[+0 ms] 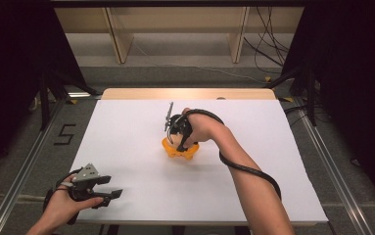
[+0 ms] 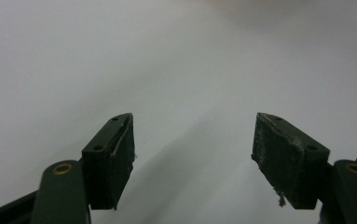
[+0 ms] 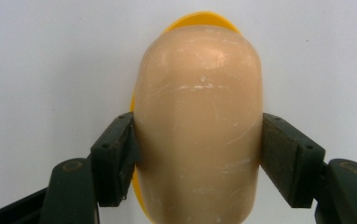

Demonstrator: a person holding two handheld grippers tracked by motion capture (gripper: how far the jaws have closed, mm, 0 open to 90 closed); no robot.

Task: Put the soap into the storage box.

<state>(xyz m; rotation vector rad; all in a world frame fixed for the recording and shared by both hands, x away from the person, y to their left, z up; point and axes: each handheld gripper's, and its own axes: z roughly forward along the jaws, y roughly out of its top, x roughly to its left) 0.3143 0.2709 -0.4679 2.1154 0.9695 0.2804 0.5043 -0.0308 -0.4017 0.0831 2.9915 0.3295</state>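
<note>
The right gripper (image 3: 197, 140) pinches a rounded, beige bar of soap (image 3: 198, 135), one black pad pressed flat against each long side of it. The soap's surface is glossy and marked with fine pale scratches. Under and behind the soap sits a yellow dish (image 3: 199, 18); its rim curves out past the far end of the bar and shows again as a thin yellow edge along the soap's left side and below it. Whether the soap rests in the dish or is held just above it cannot be told.

In the high view the right gripper (image 1: 177, 139) points down at the middle of the white table (image 1: 126, 161), with the yellow dish (image 1: 179, 151) directly under it and the soap hidden beneath the hand (image 1: 202, 128). A black cable loops from the gripper along the forearm.

The left gripper (image 1: 114, 193) rests near the front left corner of the table, well apart from the dish. Its jaws stand spread wide with nothing between them, and the left gripper (image 2: 192, 154) looks out over bare white tabletop.
</note>
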